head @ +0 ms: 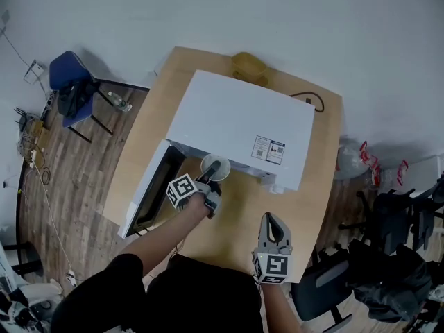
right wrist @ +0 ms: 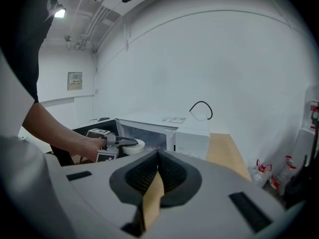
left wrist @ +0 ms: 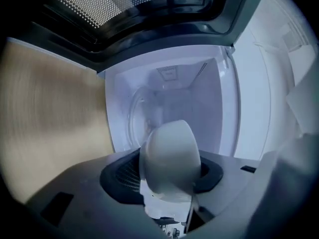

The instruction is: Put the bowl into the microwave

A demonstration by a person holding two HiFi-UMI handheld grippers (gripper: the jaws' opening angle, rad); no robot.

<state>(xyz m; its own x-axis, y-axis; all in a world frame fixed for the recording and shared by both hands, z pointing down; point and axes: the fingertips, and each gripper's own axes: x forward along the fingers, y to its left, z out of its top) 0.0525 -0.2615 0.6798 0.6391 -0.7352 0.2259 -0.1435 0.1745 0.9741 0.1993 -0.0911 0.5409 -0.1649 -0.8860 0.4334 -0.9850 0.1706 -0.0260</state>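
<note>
Looking down from the head view, a white microwave [head: 236, 120] sits on a wooden table [head: 239, 217] with its door [head: 148, 194] swung open to the left. The left gripper [head: 212, 171] reaches to the mouth of the oven and grasps a white bowl [head: 216, 165], which sits right at the opening, just under the front edge of the top. The right gripper [head: 272, 226] hangs over the bare table near its front edge, well apart from the bowl. A black cable [head: 310, 101] lies behind the microwave, and a blue chair [head: 70, 83] stands on the floor at the left.

Along the left gripper's 2 jaws, the bowl [left wrist: 169, 156] is clamped between the pads and tipped on its side, its rounded outside facing the camera. Beyond it the lit white cavity [left wrist: 204, 103] stands open, with a round glass turntable [left wrist: 142, 114] inside. The door's perforated screen [left wrist: 114, 1] fills the top of this view.

Along the right gripper [right wrist: 158, 157], the 2 jaws meet at their tips with nothing between them; only a sliver of table shows through lower down. Farther off, the left gripper [right wrist: 115, 142] holds the bowl [right wrist: 135, 146] at the microwave [right wrist: 187, 136] opening, the cable [right wrist: 202, 109] curling above.
</note>
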